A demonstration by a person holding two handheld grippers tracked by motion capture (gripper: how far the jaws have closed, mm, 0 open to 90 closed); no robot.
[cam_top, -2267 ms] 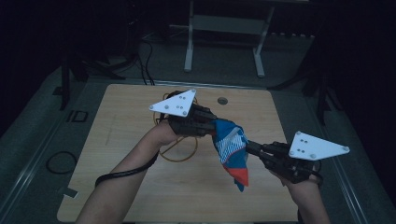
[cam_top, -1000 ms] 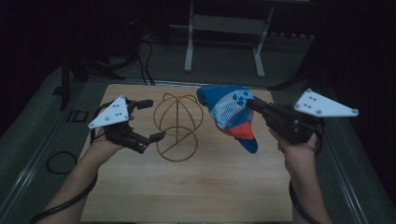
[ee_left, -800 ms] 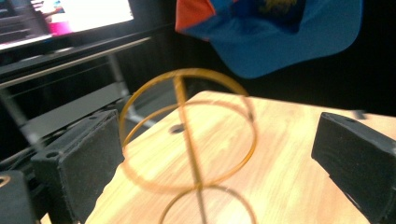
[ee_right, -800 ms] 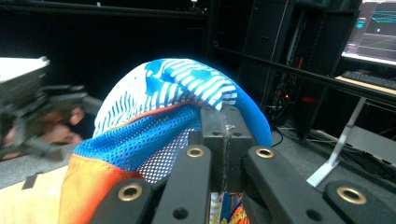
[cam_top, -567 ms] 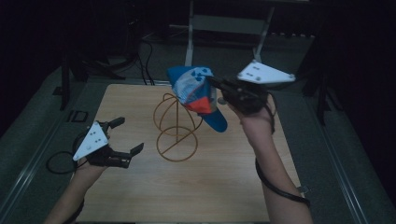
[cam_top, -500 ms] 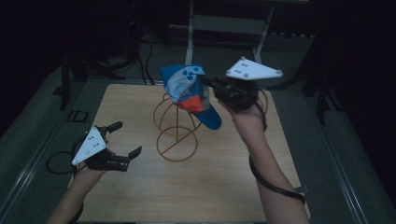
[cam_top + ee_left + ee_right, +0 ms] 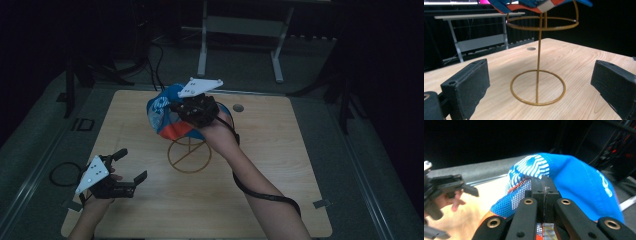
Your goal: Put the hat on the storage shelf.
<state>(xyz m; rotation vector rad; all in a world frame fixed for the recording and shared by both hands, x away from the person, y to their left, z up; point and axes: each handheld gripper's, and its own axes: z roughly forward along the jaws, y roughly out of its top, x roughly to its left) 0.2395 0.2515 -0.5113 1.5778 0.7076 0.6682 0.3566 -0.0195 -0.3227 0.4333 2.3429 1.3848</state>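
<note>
A blue, white and orange-red cap is at the top of a gold wire stand in the middle of the wooden table. My right gripper is shut on the cap's mesh edge, its jaws pressed together. The cap's blue crown bulges beyond them. My left gripper is low at the table's front left, open and holding nothing. Its wide-apart jaws frame the stand's post and base ring, with the cap's underside over the top hoop.
A small round hole is in the table's far side. A metal-legged frame stands on the floor behind, and a cable loop lies off the left edge. The left hand and its gripper appear far off in the right gripper view.
My right gripper has carried the cap left and down onto the top of the wire stand. The left gripper stays open at the front left, having drifted slightly lower.
</note>
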